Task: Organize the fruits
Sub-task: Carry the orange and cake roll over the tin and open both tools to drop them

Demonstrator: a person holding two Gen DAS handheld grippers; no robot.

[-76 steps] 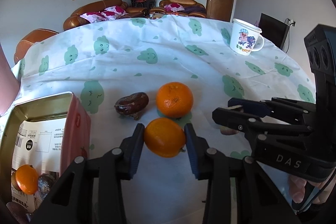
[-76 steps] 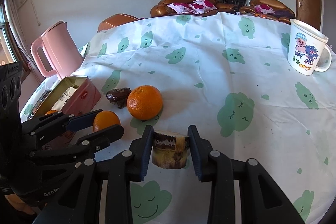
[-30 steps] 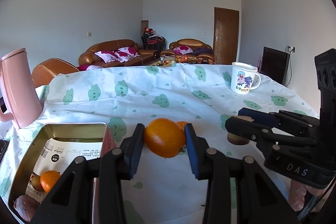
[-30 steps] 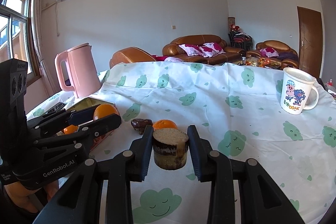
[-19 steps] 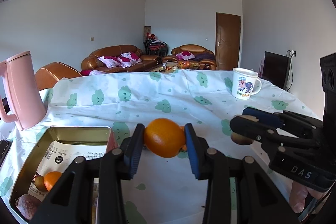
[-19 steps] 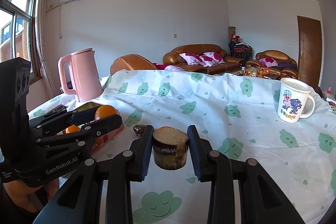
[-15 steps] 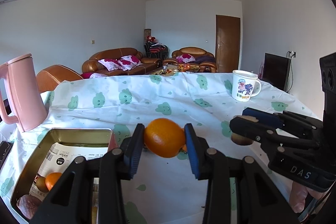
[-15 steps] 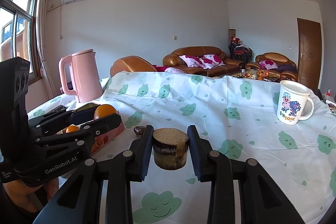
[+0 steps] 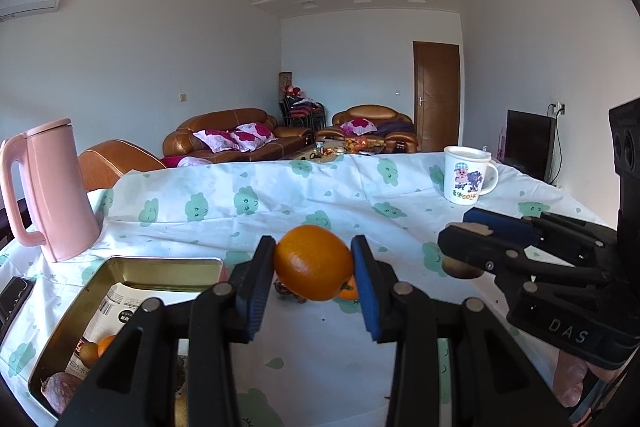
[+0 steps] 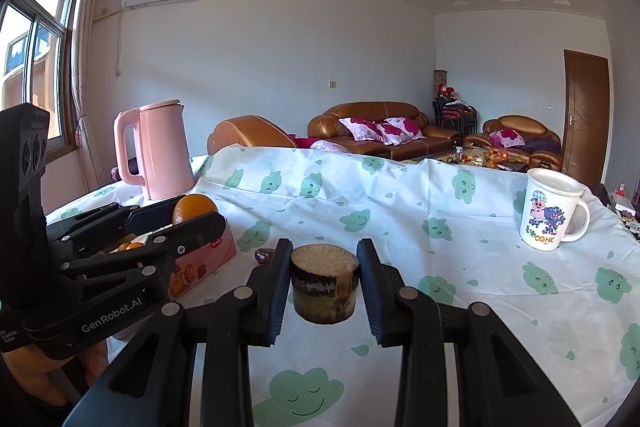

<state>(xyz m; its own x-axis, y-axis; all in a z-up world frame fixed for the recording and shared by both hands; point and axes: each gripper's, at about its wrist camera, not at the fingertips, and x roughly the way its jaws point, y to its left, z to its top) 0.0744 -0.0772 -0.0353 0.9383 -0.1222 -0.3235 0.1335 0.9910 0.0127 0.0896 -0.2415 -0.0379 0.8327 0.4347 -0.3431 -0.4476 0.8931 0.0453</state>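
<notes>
Far left on your table there's the pink kettle (image 9: 56,195), standing upright on the cloud-print tablecloth (image 9: 280,203), with a dark flat thing at the very edge beside it that I can't make out. Just in front of the kettle sits the open tin box (image 9: 132,267), pink on the outside, gold inside. It's got a printed paper packet in it plus a small orange fruit (image 9: 107,343) and a couple of brownish fruits down in the near corner.

Next over, your left gripper (image 9: 314,285) is up off the table with its blue pads pinching an orange (image 9: 314,267) squarely between them. It hangs just right of the tin, not over it. Below and behind that orange you can spot a dark wrinkly fruit (image 9: 288,289) and another orange (image 9: 349,291) lying on the cloth, mostly hidden.

Then your right gripper (image 10: 323,287) has its fingers clamped on a short chunk of sugarcane (image 10: 323,285), cut face up, dark rind on the sides, also lifted clear of the table. From the right wrist view your left gripper sits off to the left, its orange in front of the kettle and above the tin.

Way over on the right the white cartoon mug (image 10: 550,213) stands by itself, handle pointing right, well apart from all the fruit.
</notes>
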